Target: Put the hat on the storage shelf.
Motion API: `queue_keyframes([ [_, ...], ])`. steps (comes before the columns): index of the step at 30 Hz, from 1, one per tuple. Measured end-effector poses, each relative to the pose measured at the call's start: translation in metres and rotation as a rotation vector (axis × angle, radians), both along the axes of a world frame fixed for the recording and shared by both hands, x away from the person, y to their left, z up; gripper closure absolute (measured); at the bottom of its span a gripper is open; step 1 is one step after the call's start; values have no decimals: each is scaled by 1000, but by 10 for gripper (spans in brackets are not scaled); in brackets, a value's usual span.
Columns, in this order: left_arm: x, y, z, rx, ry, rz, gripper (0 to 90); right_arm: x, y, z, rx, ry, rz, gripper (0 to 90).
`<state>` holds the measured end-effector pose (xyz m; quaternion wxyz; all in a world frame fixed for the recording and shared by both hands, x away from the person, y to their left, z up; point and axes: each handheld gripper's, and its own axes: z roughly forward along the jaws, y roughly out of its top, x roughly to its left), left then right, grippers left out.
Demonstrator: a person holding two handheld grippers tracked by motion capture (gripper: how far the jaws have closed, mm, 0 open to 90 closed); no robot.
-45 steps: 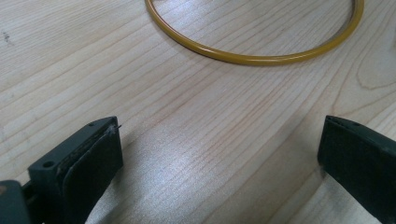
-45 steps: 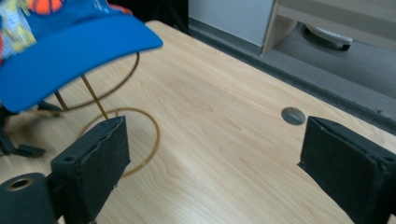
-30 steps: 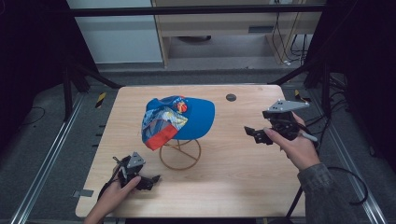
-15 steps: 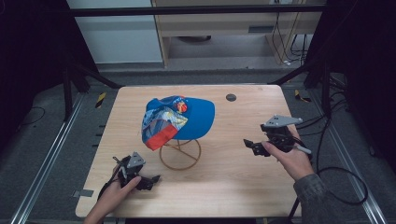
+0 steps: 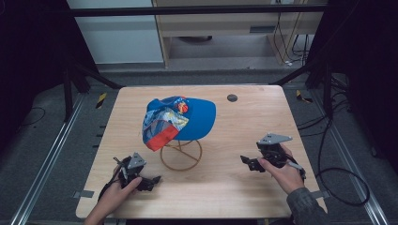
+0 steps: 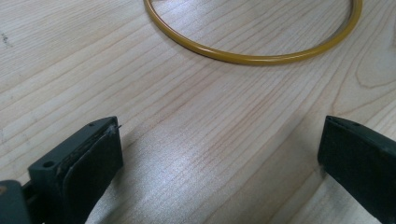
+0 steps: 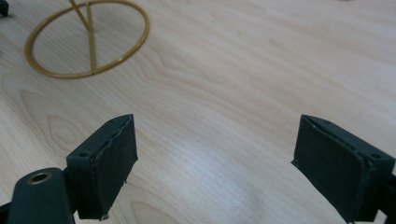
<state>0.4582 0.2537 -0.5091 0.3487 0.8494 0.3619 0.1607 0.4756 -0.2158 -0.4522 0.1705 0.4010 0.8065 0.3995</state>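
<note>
Cap (image 5: 180,119) on stand (image 5: 181,154) overhead, gripper views wood table (image 6: 196,140)

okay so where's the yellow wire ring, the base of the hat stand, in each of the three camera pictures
High view: the yellow ring lies on the wooden table near its middle, under the blue cap.
Left gripper view: the ring's near arc curves across the top of the picture, beyond the open jaws.
Right gripper view: the whole ring sits at upper left, with wire struts rising from it.
Shared landmark: the pale wood grain of the table.
</note>
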Motion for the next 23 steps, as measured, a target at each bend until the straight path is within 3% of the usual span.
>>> queue_keyframes([
  [7, 0, 0, 0, 0, 0, 0, 0, -1, 7, -35, -19, 59, -42, 122],
  [13, 0, 0, 0, 0, 0, 0, 0, 0, 13, -53, -56, 89, -80, 107],
  [15, 0, 0, 0, 0, 0, 0, 0, -2, 17, -57, -86, 46, -93, 102],
  [18, 0, 0, 0, 0, -1, 1, 0, -4, 19, -59, -83, 24, -105, 91],
  [23, 0, 0, 0, 0, -1, 1, 0, -6, 21, -60, -83, 26, -122, 91],
])
